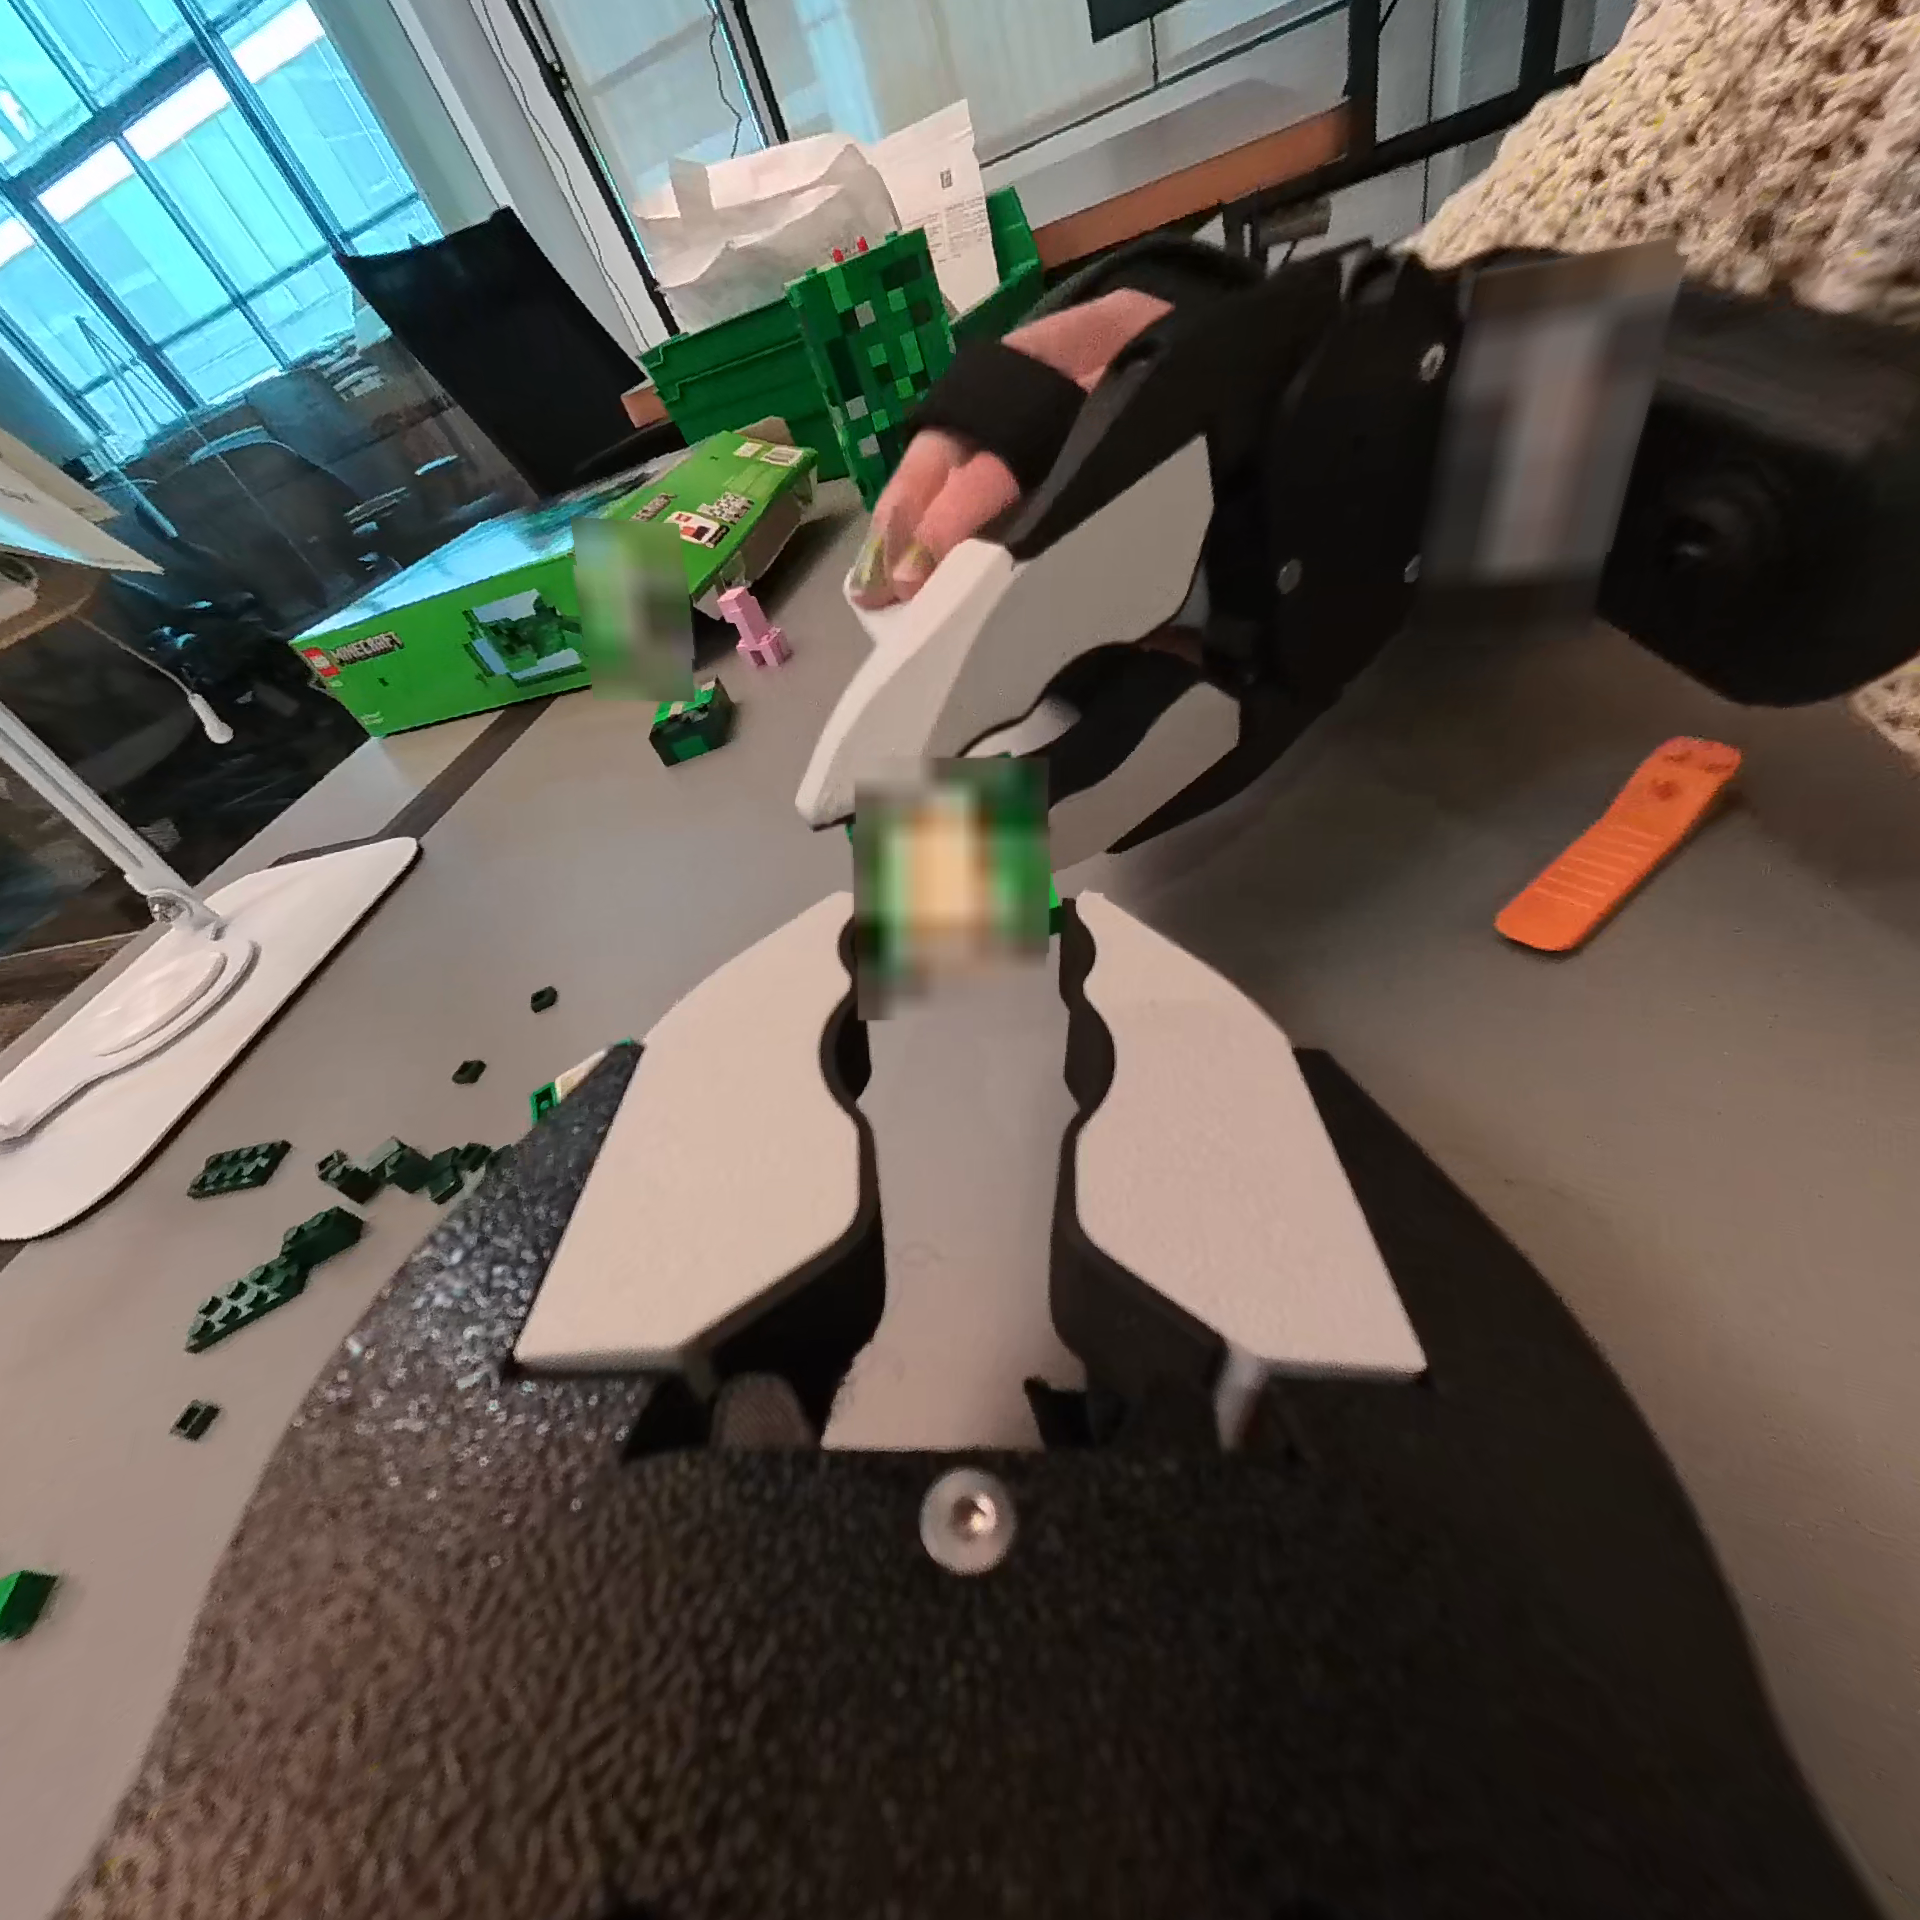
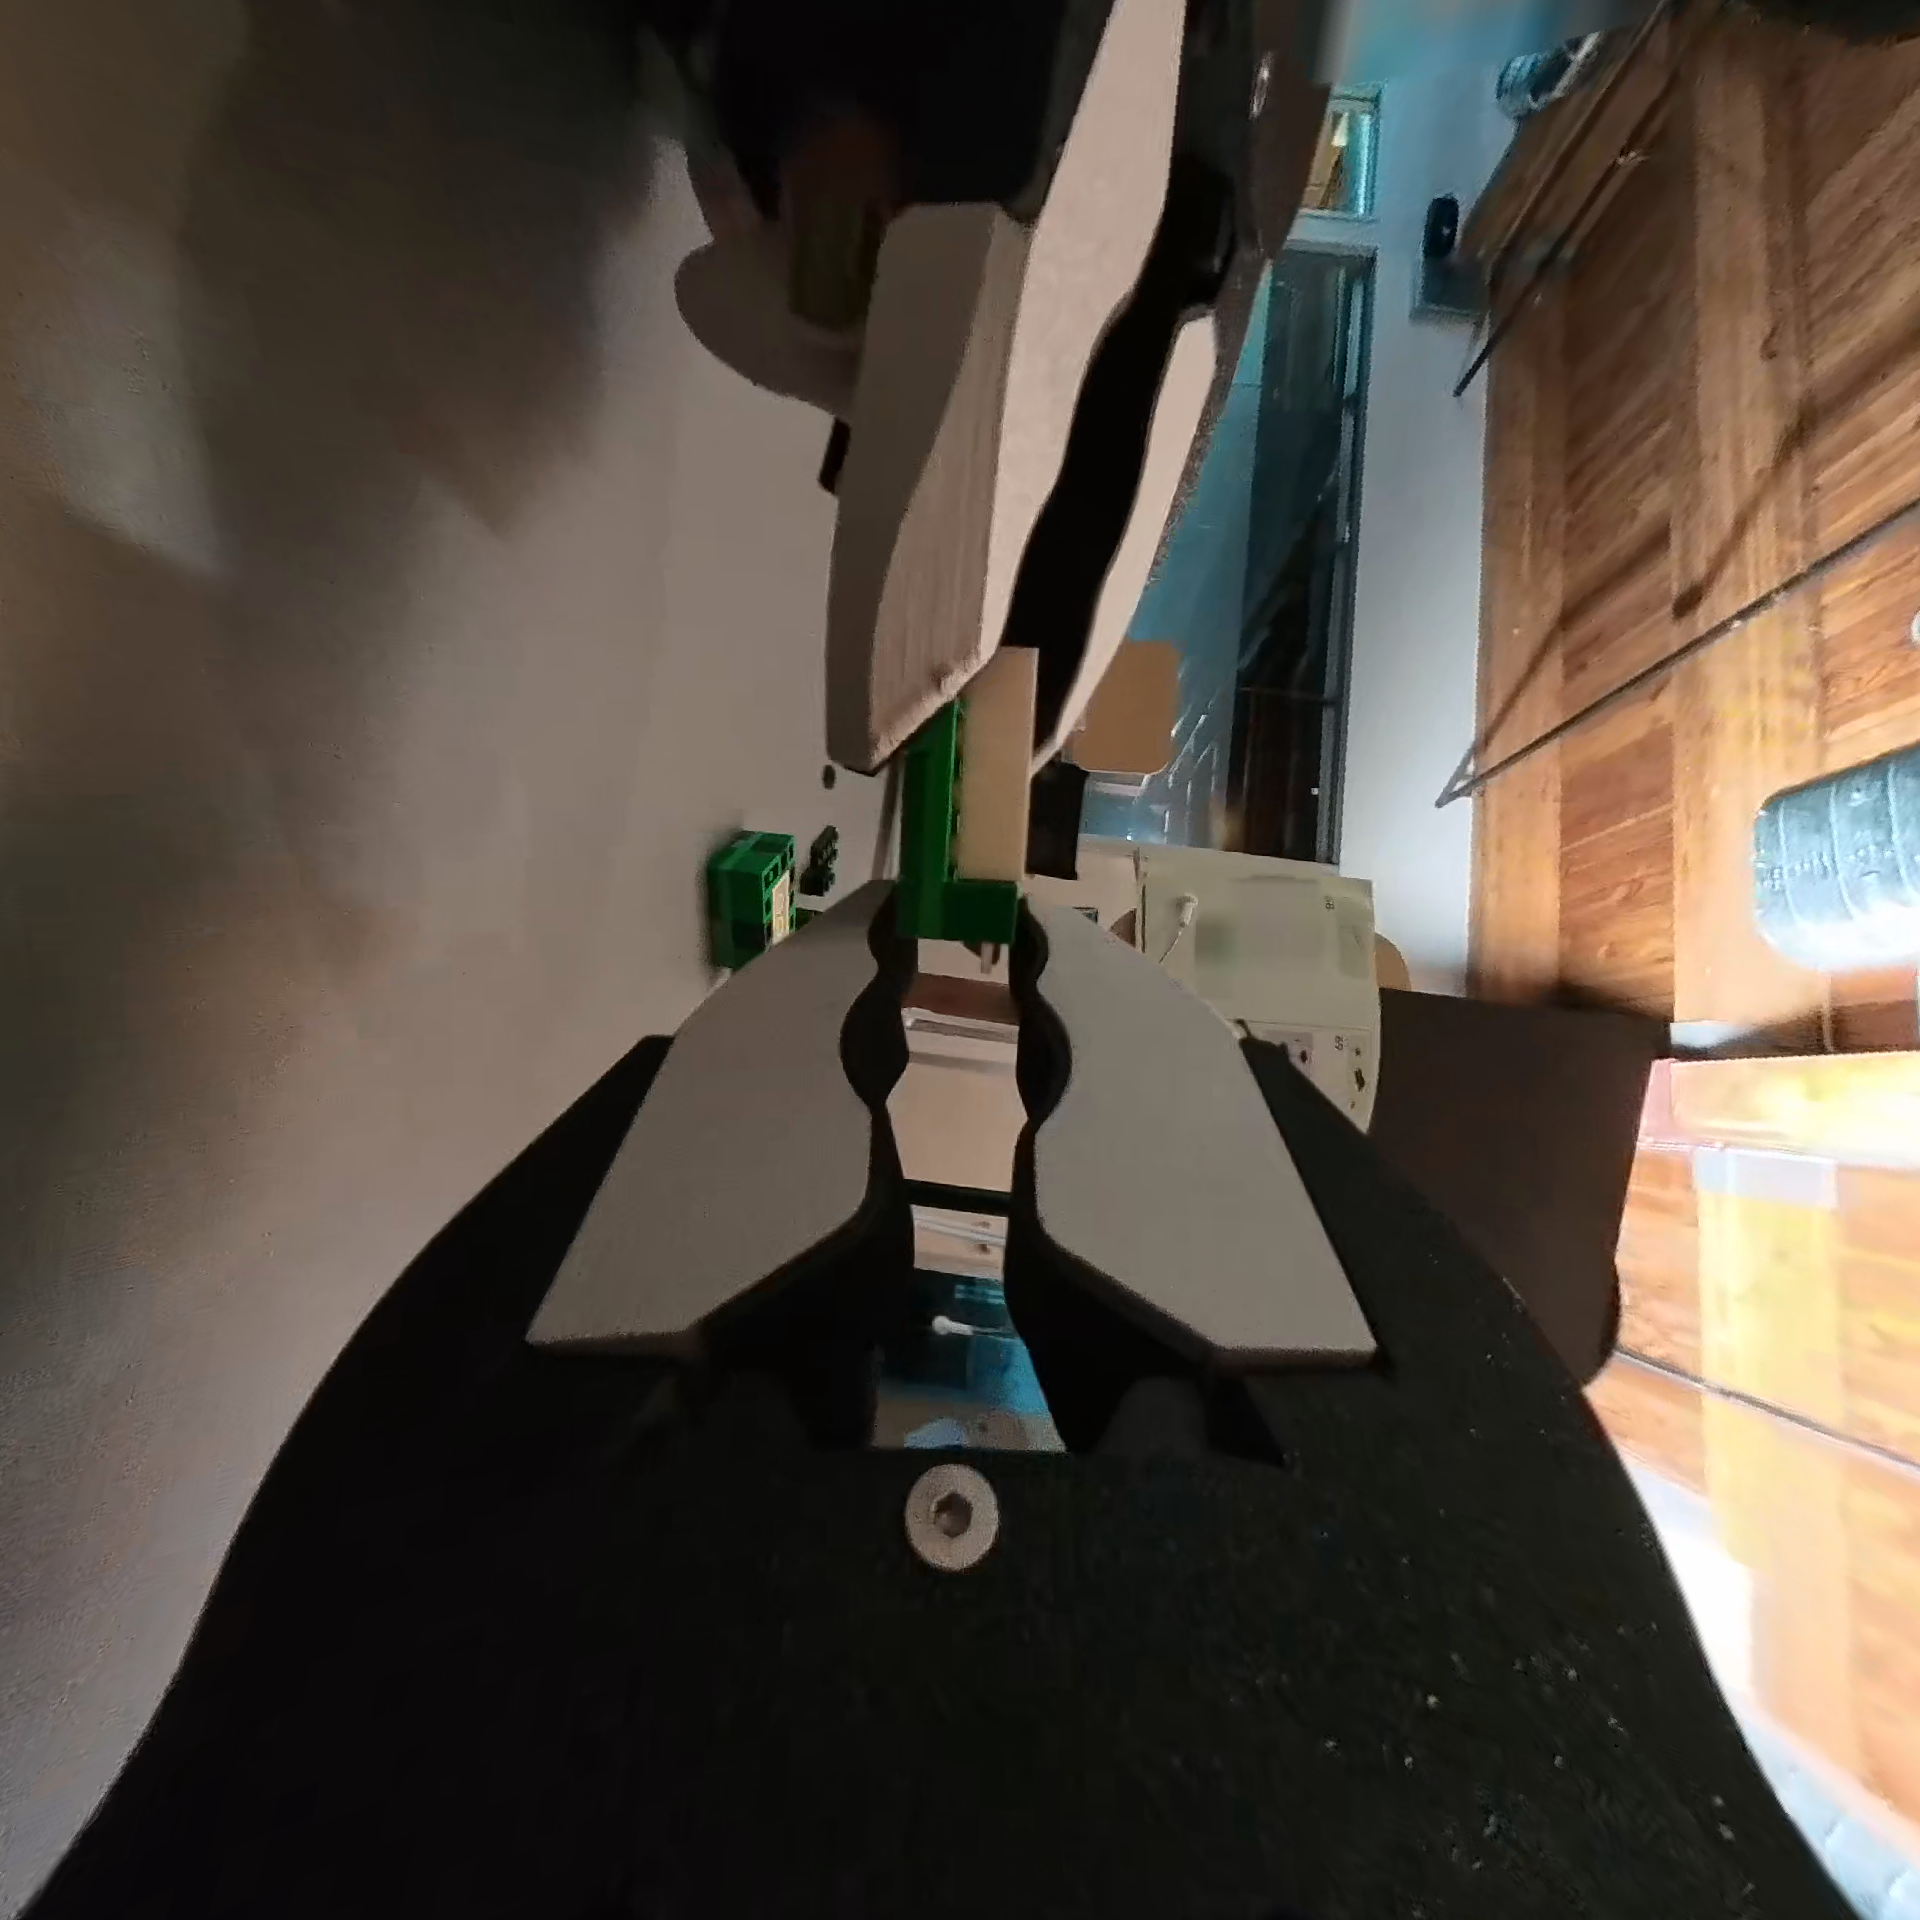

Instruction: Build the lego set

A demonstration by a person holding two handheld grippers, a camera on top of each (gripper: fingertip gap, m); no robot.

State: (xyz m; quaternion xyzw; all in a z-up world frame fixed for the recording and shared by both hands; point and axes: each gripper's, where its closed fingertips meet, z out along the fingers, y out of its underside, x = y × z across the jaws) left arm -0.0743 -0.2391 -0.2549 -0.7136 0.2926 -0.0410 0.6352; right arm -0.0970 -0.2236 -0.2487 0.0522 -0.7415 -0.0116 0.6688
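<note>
A small assembly of a green L-shaped piece [image 2: 930, 821] and a tan brick [image 2: 1000, 769] is held in the air between both grippers. In the left wrist view it sits under a mosaic patch [image 1: 951, 883]. My left gripper [image 1: 961, 920] is shut on it from below. In the right wrist view the left gripper [image 2: 977, 727] comes in from the top, around the tan brick. My right gripper [image 2: 954, 914] is shut on the foot of the green piece. In the left wrist view the right gripper [image 1: 956, 821] reaches down from the upper right, held by a gloved hand [image 1: 966, 457].
On the grey table [image 1: 1351, 1039] lie loose dark green pieces [image 1: 281, 1247] at left, a white lamp base [image 1: 156, 1018], a green set box [image 1: 468, 623], a small green block [image 1: 691, 722], a pink figure [image 1: 756, 629], a tall green built tower [image 1: 883, 364] and an orange brick separator [image 1: 1621, 842] at right. Both grippers' tips are close together, under 4 cm apart. Left tips and right tips are each some 15 centimetres from the orange brick separator [image 1: 1621, 842].
</note>
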